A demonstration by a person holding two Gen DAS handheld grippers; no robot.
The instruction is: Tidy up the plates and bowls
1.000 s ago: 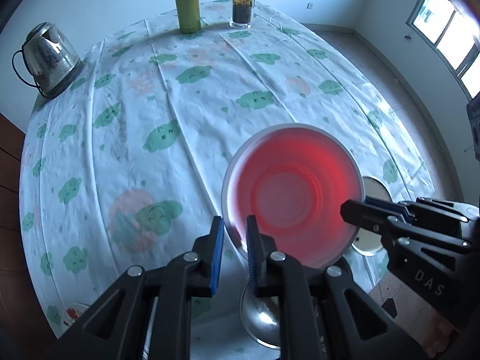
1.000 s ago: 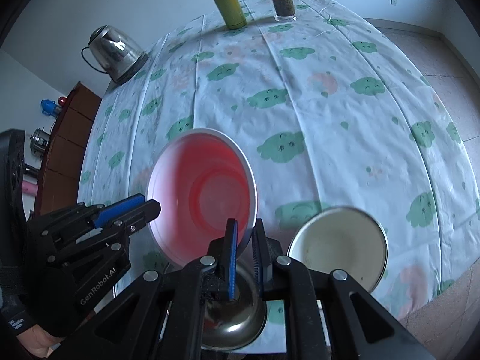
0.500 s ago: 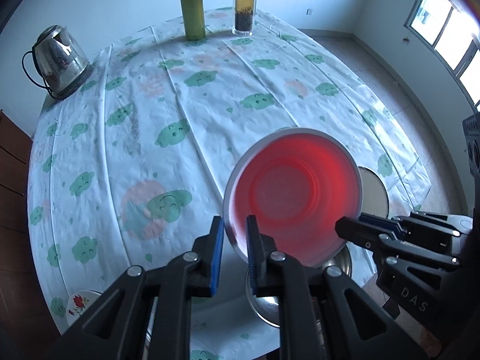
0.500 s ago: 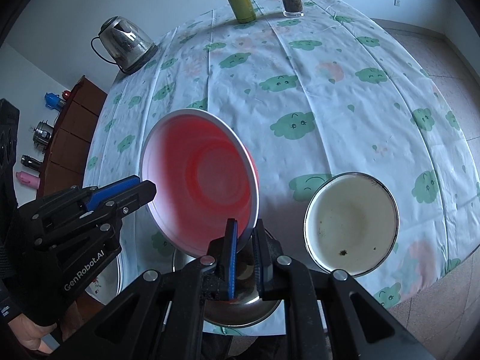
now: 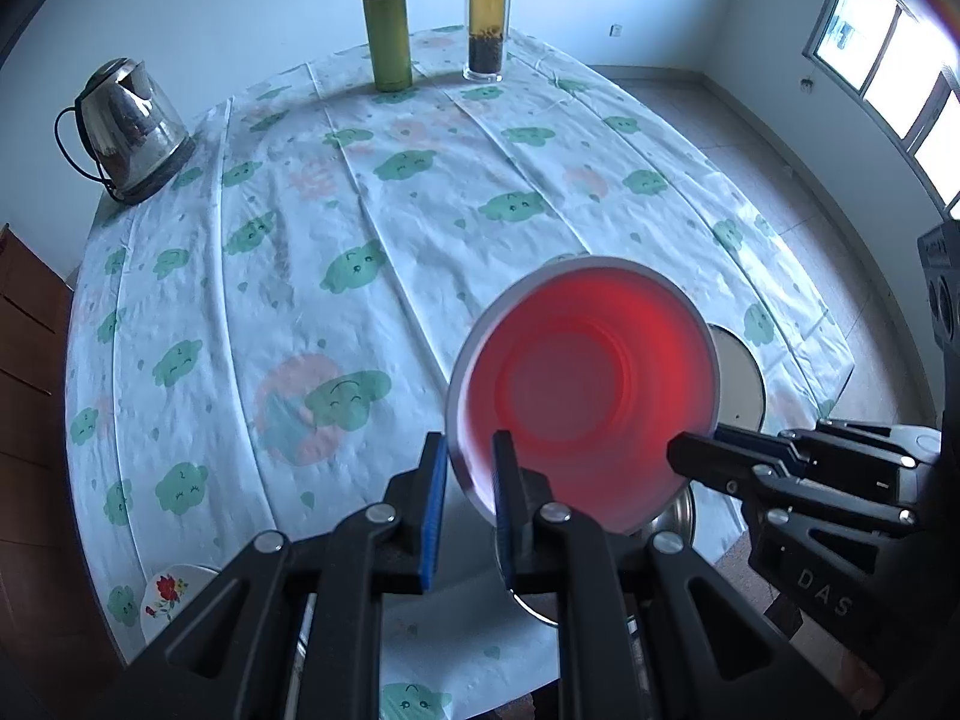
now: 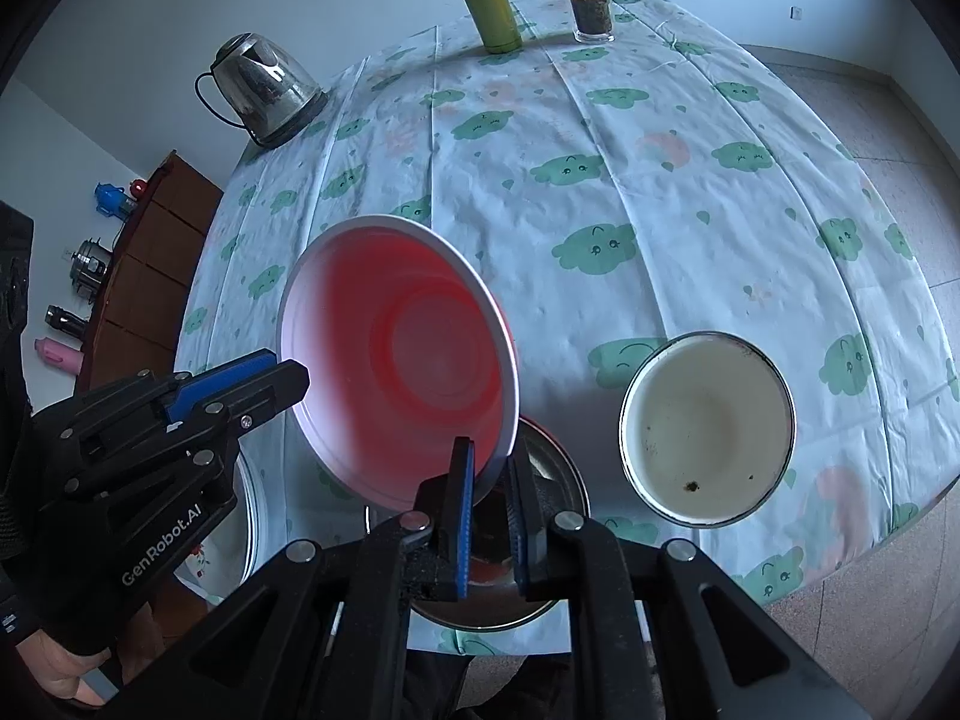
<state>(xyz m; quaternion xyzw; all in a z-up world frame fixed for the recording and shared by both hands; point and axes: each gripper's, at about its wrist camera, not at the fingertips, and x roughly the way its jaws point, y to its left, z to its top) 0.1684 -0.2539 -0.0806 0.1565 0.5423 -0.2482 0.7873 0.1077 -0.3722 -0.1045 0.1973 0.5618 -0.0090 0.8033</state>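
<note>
While both of our grippers pinch the same red bowl point(image 5: 585, 396), it hangs tilted in the air above the near edge of the table point(image 5: 420, 228), its white rim toward us. Farthest left in the left wrist view, a small flowered plate point(image 5: 165, 591) lies at the table's near edge, and a steel kettle point(image 5: 129, 129) stands at the far left corner of the cloud-print tablecloth point(image 6: 660, 138). At the far side stand a green flask point(image 5: 389, 36) and, just beside it, a glass tea bottle point(image 5: 487, 18). Our left gripper point(image 5: 471, 480) is clamped tight on the bowl's left rim, one blue pad outside the wall and one inside. Our right gripper point(image 6: 489, 498) is likewise squeezed on the opposite rim, the wall caught between its pads. Directly below the bowl, a steel bowl point(image 6: 558, 480) rests on the table, mostly hidden by the right gripper. To the right of that, a cream enamel bowl point(image 6: 708, 432) with a dark rim sits apart near the table's edge, a few dark specks on its inside.
</note>
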